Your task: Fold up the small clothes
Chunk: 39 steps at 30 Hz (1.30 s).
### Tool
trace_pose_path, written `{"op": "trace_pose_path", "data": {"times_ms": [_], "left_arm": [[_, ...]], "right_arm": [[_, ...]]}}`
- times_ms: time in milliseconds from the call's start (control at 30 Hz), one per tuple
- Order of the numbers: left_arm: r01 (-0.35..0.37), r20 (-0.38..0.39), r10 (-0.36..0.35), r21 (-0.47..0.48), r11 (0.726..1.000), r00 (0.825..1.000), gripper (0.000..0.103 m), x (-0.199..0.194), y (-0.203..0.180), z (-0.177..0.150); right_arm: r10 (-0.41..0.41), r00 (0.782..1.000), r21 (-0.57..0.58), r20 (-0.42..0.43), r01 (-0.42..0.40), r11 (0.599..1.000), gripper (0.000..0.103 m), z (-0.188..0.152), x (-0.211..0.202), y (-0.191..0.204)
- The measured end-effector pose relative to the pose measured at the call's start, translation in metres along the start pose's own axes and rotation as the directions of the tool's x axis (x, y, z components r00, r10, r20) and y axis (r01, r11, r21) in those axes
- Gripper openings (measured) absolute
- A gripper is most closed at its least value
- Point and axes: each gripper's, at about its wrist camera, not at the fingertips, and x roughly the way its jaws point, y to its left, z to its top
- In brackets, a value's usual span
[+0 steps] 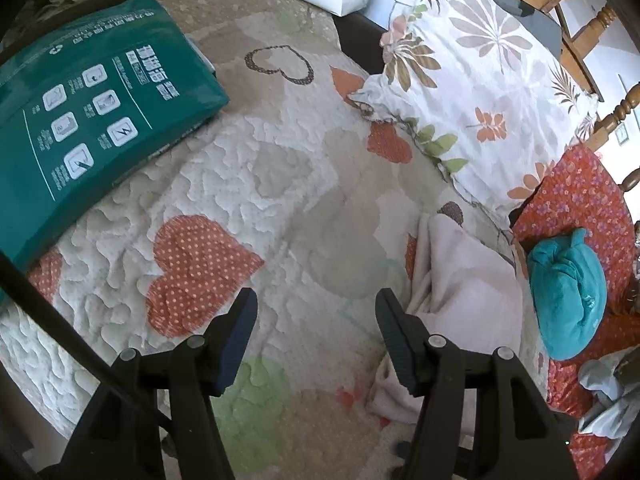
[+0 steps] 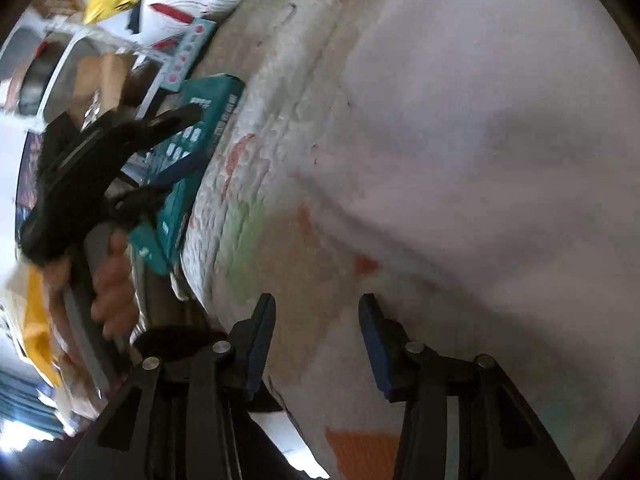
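Observation:
A pale pink small garment (image 1: pixel 460 300) lies rumpled on the heart-patterned quilt (image 1: pixel 248 184), just right of my left gripper (image 1: pixel 316 312). The left gripper is open and empty above the quilt; its right finger is beside the garment's edge. In the right wrist view the same pale garment (image 2: pixel 480 128) fills the upper right, blurred. My right gripper (image 2: pixel 316 320) is open and empty, close above the quilt (image 2: pixel 280 184) near the garment's lower edge. The left gripper (image 2: pixel 120 160), held by a hand, shows at the left of that view.
A teal package (image 1: pixel 92 104) lies on the quilt at the left. A floral pillow (image 1: pixel 480 80) lies at the right, a teal rolled cloth (image 1: pixel 568 296) on an orange floral fabric (image 1: pixel 580 208). The bed edge (image 2: pixel 192 288) runs beside clutter in the right view.

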Motion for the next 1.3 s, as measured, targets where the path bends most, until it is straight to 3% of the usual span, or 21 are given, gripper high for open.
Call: {"op": "trace_pose_path", "data": {"times_ms": [133,233,333,500,667,800,867,967,1033,1100,1233,1300], "left_arm": [[-0.009,-0.016,0.009,0.025,1.0,1.0,0.062,0.005,-0.005,-0.005],[-0.014,-0.042,0.016,0.043,0.999,0.999,0.062,0.012,-0.009,-0.009],[-0.031,-0.057,0.036,0.075,0.997,0.998,0.062,0.018,-0.014,-0.014],[-0.042,-0.074,0.049,0.084,0.996,0.996,0.062,0.024,-0.014,-0.017],[-0.036,-0.085,0.046,0.111,0.993,0.995,0.062,0.032,-0.027,-0.024],[-0.002,-0.094,0.018,0.175,0.985,0.995,0.062,0.04,-0.05,-0.033],[0.011,-0.111,0.014,0.221,0.975,0.994,0.062,0.048,-0.063,-0.043],[0.012,-0.132,0.026,0.286,0.958,0.991,0.062,0.056,-0.078,-0.055],[0.017,-0.145,0.03,0.311,0.95,0.989,0.062,0.059,-0.083,-0.06],[0.024,-0.155,0.027,0.318,0.948,0.988,0.062,0.06,-0.085,-0.061],[0.024,-0.142,0.022,0.315,0.949,0.99,0.062,0.057,-0.085,-0.056],[0.019,-0.132,0.024,0.313,0.949,0.991,0.062,0.056,-0.084,-0.054]], "right_arm": [[-0.032,0.984,-0.008,0.178,0.033,0.999,0.048,0.003,-0.057,-0.002],[-0.089,0.963,0.062,0.253,0.076,0.995,0.053,0.007,-0.083,-0.024],[-0.207,0.944,0.145,0.256,0.174,0.974,0.053,0.004,-0.091,-0.051],[-0.215,0.929,0.165,0.302,0.171,0.971,0.051,-0.024,-0.118,-0.068],[-0.273,0.886,0.12,0.374,0.246,0.962,0.052,-0.021,-0.139,-0.046],[-0.206,0.887,0.077,0.413,0.192,0.978,0.052,0.018,-0.138,-0.032],[-0.164,0.904,0.065,0.394,0.151,0.986,0.052,0.046,-0.126,-0.034],[-0.133,0.921,0.129,0.366,0.091,0.987,0.052,0.086,-0.11,-0.057],[-0.132,0.921,0.178,0.368,0.069,0.982,0.052,0.106,-0.107,-0.08],[-0.234,0.89,0.251,0.392,0.142,0.958,0.052,0.125,-0.111,-0.104],[-0.487,0.769,0.415,0.415,0.316,0.853,0.056,0.14,-0.141,-0.135],[-0.482,0.761,0.435,0.435,0.291,0.852,0.056,0.134,-0.16,-0.141]]}}
